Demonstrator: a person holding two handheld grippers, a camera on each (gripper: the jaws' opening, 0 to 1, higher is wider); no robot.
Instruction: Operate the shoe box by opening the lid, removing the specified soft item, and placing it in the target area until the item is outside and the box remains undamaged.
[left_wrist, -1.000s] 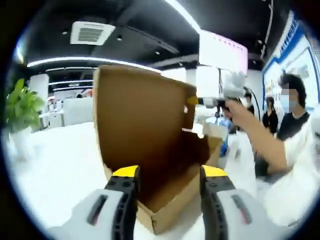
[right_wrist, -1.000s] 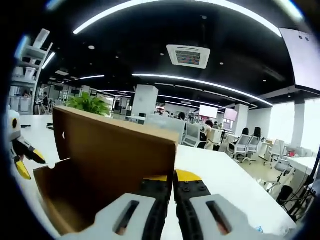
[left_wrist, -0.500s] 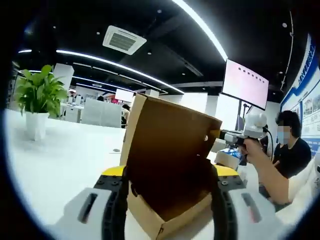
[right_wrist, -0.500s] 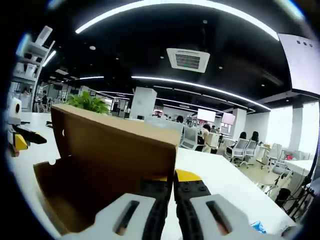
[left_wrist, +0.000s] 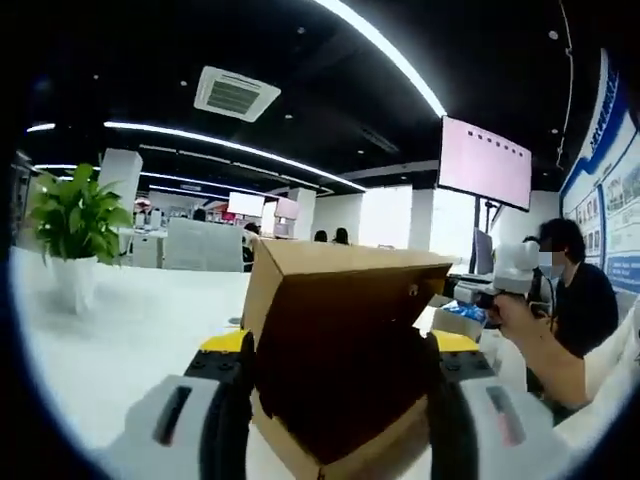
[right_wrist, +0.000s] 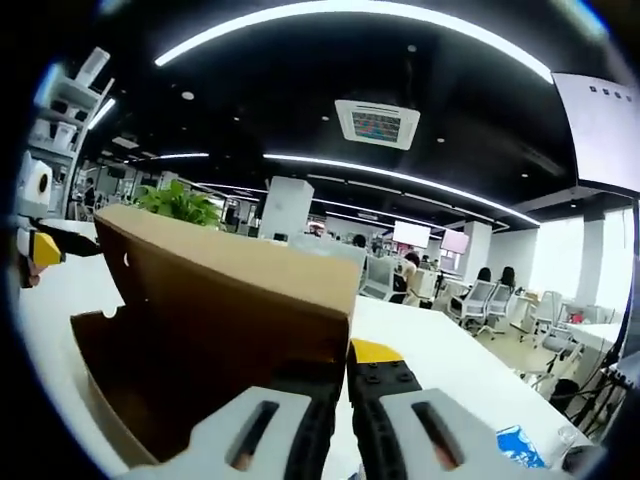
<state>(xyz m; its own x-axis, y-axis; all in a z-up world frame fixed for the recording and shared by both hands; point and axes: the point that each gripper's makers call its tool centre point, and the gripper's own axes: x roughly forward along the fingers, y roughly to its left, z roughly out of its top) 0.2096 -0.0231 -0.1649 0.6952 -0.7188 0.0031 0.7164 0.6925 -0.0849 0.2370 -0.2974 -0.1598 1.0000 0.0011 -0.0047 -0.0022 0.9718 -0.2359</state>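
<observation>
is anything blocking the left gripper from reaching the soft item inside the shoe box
Yes. The brown lid hangs tilted over the shoe box opening, right ahead of the left gripper, whose open jaws straddle the box's near end. The right gripper has its jaws closed on the lid's edge. No soft item is visible inside.

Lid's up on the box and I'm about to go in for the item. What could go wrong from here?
1. The right gripper is shut on the lid edge; thin cardboard could crease or tear if you pull further back.
2. The left gripper straddles the box with open jaws close to its walls; closing could crush them.
3. The box interior looks dark, so the item cannot be seen; reaching in blind could snag the cardboard.
</observation>
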